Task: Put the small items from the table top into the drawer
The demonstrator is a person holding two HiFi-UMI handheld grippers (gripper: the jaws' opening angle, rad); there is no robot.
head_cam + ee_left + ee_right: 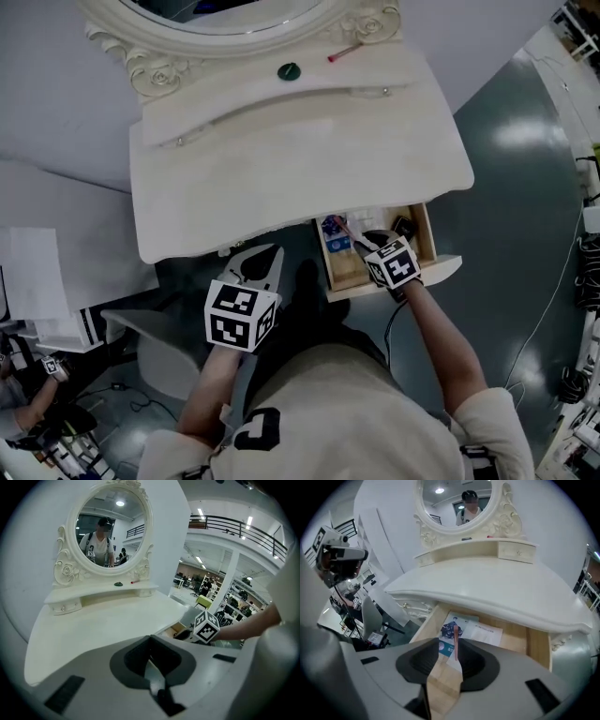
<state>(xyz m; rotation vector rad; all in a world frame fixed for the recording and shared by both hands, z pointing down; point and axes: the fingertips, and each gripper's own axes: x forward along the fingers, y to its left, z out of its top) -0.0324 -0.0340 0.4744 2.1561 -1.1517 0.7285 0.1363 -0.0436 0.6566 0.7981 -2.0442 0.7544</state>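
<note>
1. Worktop [300, 159]: white, with a curved front edge. A raised shelf [375, 70] is set at its back, below an oval mirror [115, 527] in a carved frame.
2. Green disc [288, 70]: laid on the shelf, near its middle.
3. Red item [340, 53]: thin and laid at a slant on the shelf, near the green disc but apart from it. What it is cannot be told.
4. Drawer [430, 246]: wooden inside, pulled out from under the right part of the worktop.
5. Booklet [452, 623]: blue-printed, laid flat at the back left of the drawer.
6. Paper [485, 633]: white, laid flat just beside the booklet.
7. Stick [455, 641]: thin and pink, laid in the drawer across the booklet.
8. Black item [403, 227]: small, seen at the drawer's back right; too small to be identified.
9. Right tongs [449, 663]: held above the drawer and pointed down into it. The jaws are spread with nothing pinched, and the stick and drawer floor are seen through the gap.
10. Left tongs [152, 667]: held in front of the worktop's edge, left of the drawer. The jaws are slightly spread and empty.
</note>
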